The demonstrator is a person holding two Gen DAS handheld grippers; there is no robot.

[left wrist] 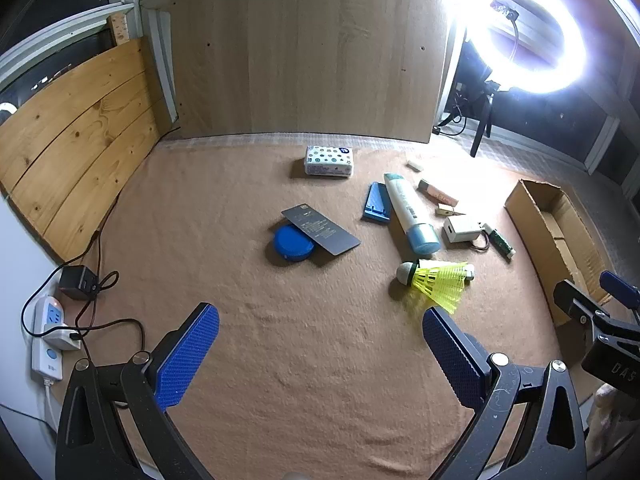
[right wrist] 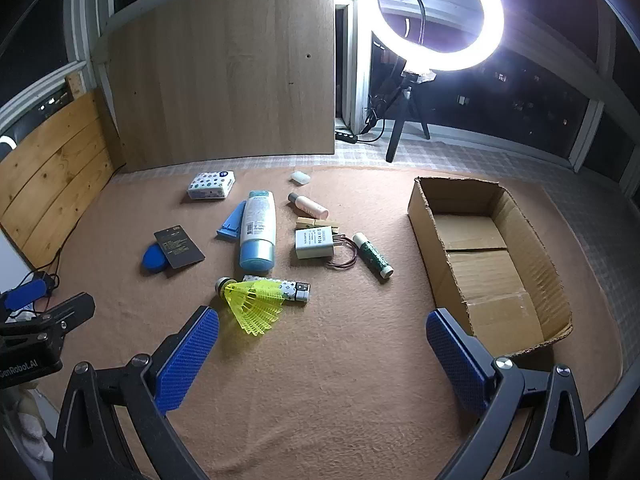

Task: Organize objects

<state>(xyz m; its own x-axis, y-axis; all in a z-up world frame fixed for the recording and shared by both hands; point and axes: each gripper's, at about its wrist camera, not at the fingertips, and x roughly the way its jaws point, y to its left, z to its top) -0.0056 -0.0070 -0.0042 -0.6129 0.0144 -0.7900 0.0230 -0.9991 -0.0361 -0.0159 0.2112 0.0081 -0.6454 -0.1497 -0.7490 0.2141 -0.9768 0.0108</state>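
Note:
Several small items lie scattered on a tan felt mat (left wrist: 304, 344). A yellow shuttlecock (left wrist: 436, 278) (right wrist: 252, 300) lies nearest, just beyond my left gripper's right finger. Behind it lie a white and blue bottle (left wrist: 410, 212) (right wrist: 258, 230), a white charger (right wrist: 314, 243), a green tube (right wrist: 373, 256), a pink tube (right wrist: 310, 205), a blue case (left wrist: 377, 202), a dark card (left wrist: 322, 229) over a blue round tin (left wrist: 291, 243), and a tissue pack (left wrist: 329, 161) (right wrist: 211, 185). An open cardboard box (right wrist: 486, 256) (left wrist: 556, 236) stands at the right. My left gripper (left wrist: 320, 354) and right gripper (right wrist: 322, 356) are open, holding nothing.
A ring light (right wrist: 440, 16) on a tripod glares at the back right. A wooden panel (left wrist: 308, 52) leans at the back, pine boards (left wrist: 76, 132) at the left. A power strip (left wrist: 48, 336) with cables and a black adapter (left wrist: 78, 282) lies at the mat's left edge.

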